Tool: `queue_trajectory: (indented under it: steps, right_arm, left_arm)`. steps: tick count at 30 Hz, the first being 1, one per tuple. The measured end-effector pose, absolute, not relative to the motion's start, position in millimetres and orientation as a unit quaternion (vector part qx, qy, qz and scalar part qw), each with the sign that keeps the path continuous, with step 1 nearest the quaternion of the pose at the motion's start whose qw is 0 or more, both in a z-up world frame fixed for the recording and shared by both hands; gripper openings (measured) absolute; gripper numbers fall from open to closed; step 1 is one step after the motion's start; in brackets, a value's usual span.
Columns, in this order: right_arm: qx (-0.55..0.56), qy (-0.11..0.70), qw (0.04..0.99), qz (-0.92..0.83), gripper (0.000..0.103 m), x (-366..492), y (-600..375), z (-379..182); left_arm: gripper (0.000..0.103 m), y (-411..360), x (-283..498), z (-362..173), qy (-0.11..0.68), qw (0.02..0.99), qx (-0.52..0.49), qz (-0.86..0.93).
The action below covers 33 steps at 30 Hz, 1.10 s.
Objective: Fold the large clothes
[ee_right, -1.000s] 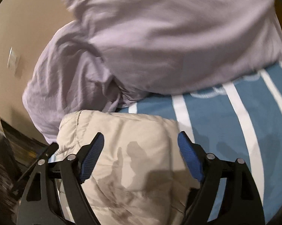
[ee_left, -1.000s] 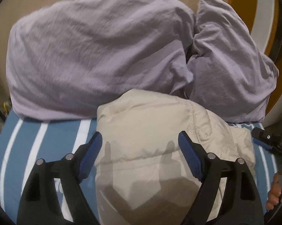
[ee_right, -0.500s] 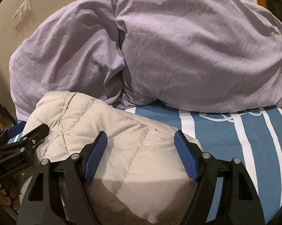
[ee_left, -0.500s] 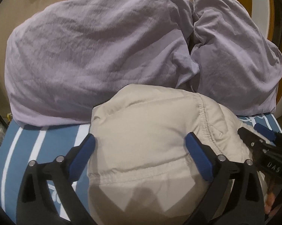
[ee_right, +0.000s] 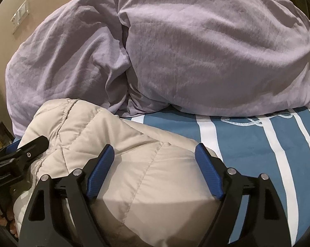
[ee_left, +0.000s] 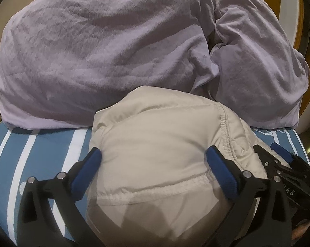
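Since the earlier frames, both grippers are seen lower and closer over the folded beige quilted puffer jacket [ee_left: 155, 154], which now fills more of each wrist view, and the jaws of both have just been opening, with the jacket's padded bulk lying between them

The left gripper [ee_left: 153, 168] is held with its blue-padded black fingers [ee_left: 87, 170] spread wide on either side of the jacket's folded bundle; the pads are set at the fabric's flanks, and no pinch or gather of cloth is seen, so the jaws are read as open rather than clamped. The right gripper [ee_right: 155, 170] is likewise held apart over the jacket's stitched panels, its pads [ee_right: 209, 175] standing clear at the sides, with nothing squeezed between them

The jacket is laid as a rounded, folded mound on the blue bedsheet with white stripes [ee_right: 258, 144], at the near edge of the bed. Its far end is tucked just against the two large lilac crumpled pillows [ee_left: 103, 51], which are piled along the head of the bed against a beige wall [ee_right: 52, 0]. A white switch plate [ee_right: 21, 15] is seen on that wall in the right wrist view

In the left wrist view the right gripper's tip is visible at the right edge, beside the jacket; in the right wrist view the left gripper's black finger is seen resting on the jacket's left side
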State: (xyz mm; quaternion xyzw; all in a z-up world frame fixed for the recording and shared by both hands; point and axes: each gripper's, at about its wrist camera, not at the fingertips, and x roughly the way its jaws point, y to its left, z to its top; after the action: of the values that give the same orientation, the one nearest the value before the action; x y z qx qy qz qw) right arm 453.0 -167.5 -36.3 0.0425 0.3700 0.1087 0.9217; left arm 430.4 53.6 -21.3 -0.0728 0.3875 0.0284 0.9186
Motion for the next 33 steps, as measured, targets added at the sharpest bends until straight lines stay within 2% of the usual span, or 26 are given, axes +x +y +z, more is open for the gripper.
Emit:
queue_trajectory:
  steps: [8,14,16,19,33]
  right_arm:
    - [0.045,0.373,0.921,0.102,0.087,455.4,-170.4,-41.9]
    - [0.025,0.415,0.905,0.090,0.092,449.3,-171.2,-23.5]
    - [0.023,0.415,0.905,0.090,0.098,435.1,-171.8,-12.5]
    - [0.012,0.413,0.906,0.089,0.102,405.8,-172.3,4.1]
    - [0.016,0.440,0.890,0.120,0.102,260.5,-182.3,27.1]
  left_arm:
    - [0.101,54.3,432.1,-24.7,0.387,0.918,-0.078,0.027]
    - [0.101,53.0,426.4,-13.8,0.402,0.913,-0.062,0.034]
    - [0.101,53.2,412.6,-4.8,0.404,0.912,-0.064,0.036]
    - [0.101,52.5,385.8,6.9,0.402,0.913,-0.062,0.031]
    - [0.101,59.2,233.1,29.8,0.413,0.904,-0.108,0.024]
